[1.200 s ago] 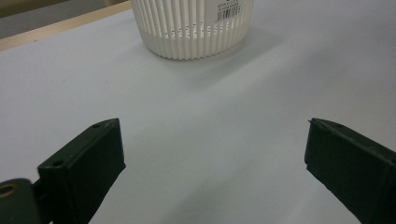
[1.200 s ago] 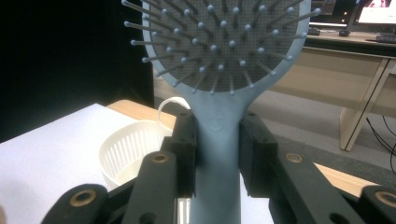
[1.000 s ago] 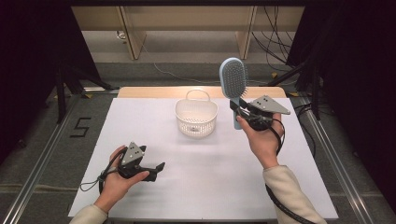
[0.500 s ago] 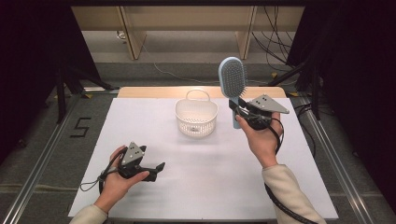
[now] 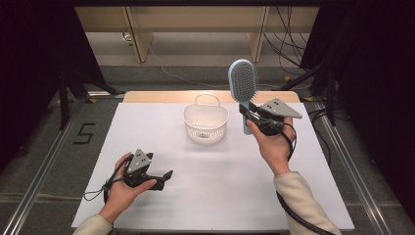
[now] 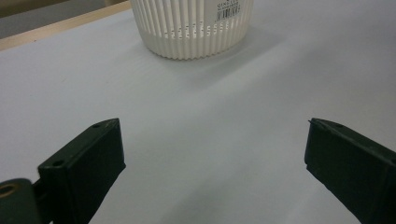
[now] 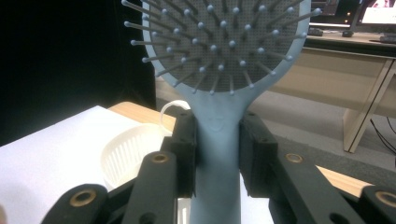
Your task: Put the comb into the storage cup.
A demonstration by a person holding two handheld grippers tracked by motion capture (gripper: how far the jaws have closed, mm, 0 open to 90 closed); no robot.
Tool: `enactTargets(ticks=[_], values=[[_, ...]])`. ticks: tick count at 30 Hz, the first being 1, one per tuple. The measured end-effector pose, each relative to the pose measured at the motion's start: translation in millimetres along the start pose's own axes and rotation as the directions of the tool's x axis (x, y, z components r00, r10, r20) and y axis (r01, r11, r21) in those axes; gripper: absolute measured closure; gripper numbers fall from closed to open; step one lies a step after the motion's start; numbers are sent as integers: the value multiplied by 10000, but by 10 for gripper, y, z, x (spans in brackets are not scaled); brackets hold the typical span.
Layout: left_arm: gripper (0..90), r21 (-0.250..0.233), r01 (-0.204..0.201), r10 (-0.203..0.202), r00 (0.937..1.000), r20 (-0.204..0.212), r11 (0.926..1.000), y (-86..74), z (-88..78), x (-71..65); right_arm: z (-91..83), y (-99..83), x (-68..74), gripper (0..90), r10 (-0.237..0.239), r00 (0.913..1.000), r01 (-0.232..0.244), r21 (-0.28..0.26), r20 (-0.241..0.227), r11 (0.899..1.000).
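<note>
At the right side of the table, the right gripper is raised above the white surface and is clamped on the handle of a light-blue hairbrush. The hairbrush stands upright, head uppermost, with its bristle face turned toward the person. In the right gripper view, the handle of the hairbrush runs vertically between the two black jaws, and both jaws press against its sides. The oval head, with its ball-tipped bristles, rises above the jaws. A grey three-cornered plate sits on top of this gripper, and a black cable trails from it along the sleeve.

A white slatted basket stands on the table just to the left of the hairbrush, near the centre of the far half of the surface. Its thin loop handle is upright at the far rim. The hairbrush is apart from the basket and is not over its opening.

The left gripper rests low at the near left of the table, held in the left hand and pointing toward the right. In the left gripper view, its jaws stand wide apart with nothing between them, and the basket lies ahead, well apart from the jaw tips. A barcode label is visible on the basket wall.
</note>
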State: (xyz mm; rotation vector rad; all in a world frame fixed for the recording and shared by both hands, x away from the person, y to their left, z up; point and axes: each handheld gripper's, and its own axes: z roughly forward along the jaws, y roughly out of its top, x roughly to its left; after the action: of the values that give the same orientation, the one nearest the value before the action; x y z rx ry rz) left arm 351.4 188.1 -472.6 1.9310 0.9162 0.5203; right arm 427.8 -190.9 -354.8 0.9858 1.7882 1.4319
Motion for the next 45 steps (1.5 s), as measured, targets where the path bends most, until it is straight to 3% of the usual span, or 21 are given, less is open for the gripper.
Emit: enactTargets(ticks=[45], values=[[42, -14, 10, -10, 10000, -12, 10000, 0, -2, 4, 114, 35, 50, 705, 16, 9999, -17, -61, -167, 10000]])
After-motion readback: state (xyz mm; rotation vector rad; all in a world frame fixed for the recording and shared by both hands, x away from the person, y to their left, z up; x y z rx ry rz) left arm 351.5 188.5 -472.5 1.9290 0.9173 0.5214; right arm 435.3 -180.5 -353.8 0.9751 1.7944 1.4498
